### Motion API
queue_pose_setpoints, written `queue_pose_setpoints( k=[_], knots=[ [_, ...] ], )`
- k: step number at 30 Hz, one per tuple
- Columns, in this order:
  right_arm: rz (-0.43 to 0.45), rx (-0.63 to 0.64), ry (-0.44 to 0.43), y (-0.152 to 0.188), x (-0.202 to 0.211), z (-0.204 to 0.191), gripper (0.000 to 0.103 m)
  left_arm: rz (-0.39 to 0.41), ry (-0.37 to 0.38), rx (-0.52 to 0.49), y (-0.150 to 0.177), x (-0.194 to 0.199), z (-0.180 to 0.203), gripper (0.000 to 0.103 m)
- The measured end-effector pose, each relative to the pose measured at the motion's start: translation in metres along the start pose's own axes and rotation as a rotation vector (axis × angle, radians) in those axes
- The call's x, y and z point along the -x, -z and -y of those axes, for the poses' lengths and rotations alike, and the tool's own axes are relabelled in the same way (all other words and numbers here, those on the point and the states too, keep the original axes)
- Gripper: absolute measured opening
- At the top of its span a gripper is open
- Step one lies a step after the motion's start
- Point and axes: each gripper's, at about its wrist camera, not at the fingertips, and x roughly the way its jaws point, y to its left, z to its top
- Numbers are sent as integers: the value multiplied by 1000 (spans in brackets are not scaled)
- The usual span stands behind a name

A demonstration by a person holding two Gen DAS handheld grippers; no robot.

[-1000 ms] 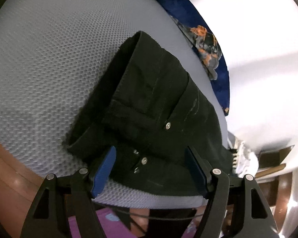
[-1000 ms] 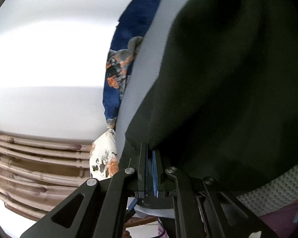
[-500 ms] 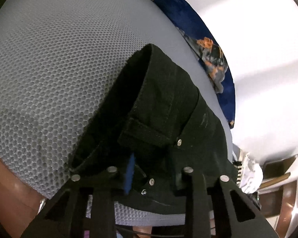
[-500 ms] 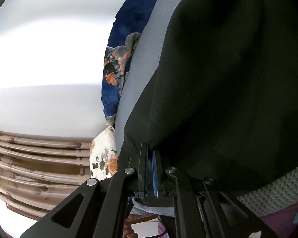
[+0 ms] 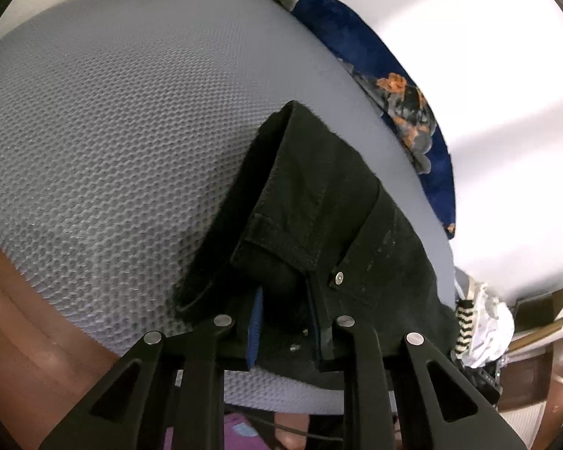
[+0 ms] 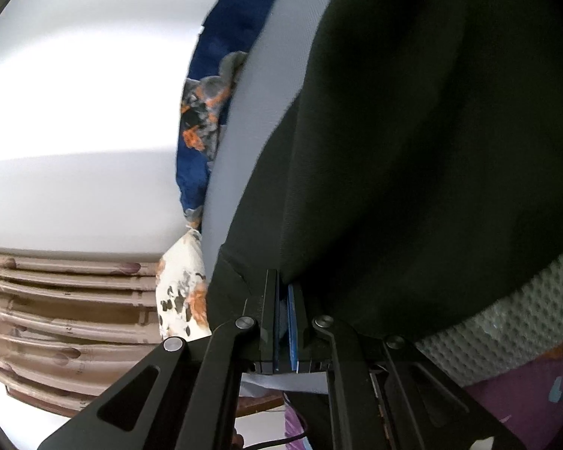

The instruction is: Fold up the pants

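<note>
The black pants lie folded on a grey mesh pad, waistband end toward me. My left gripper is closed on the waistband edge, blue pads pressing the thick cloth near a silver rivet. In the right wrist view the pants fill most of the frame. My right gripper is shut on their lower edge, with the pads nearly together.
A blue floral cloth lies along the pad's far edge, also in the right wrist view. A white patterned cloth sits beside it. Clutter and a brown wooden frame stand at the right. Wooden slats lie left.
My left gripper moved forward onto the waistband and closed on it; it was open a second ago. The right gripper stayed shut on the pants edge.
</note>
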Motion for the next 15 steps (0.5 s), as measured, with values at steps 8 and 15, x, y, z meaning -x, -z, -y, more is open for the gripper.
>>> queue_pose_setpoints(
  k=[8,15],
  knots=[
    [-5,-45,31,8,3,17,6,5,-33,19,9,8,-12,21],
    [-22,-47,43,10,-3,31,7,9,-68,4,14,13,-16,21]
  ],
)
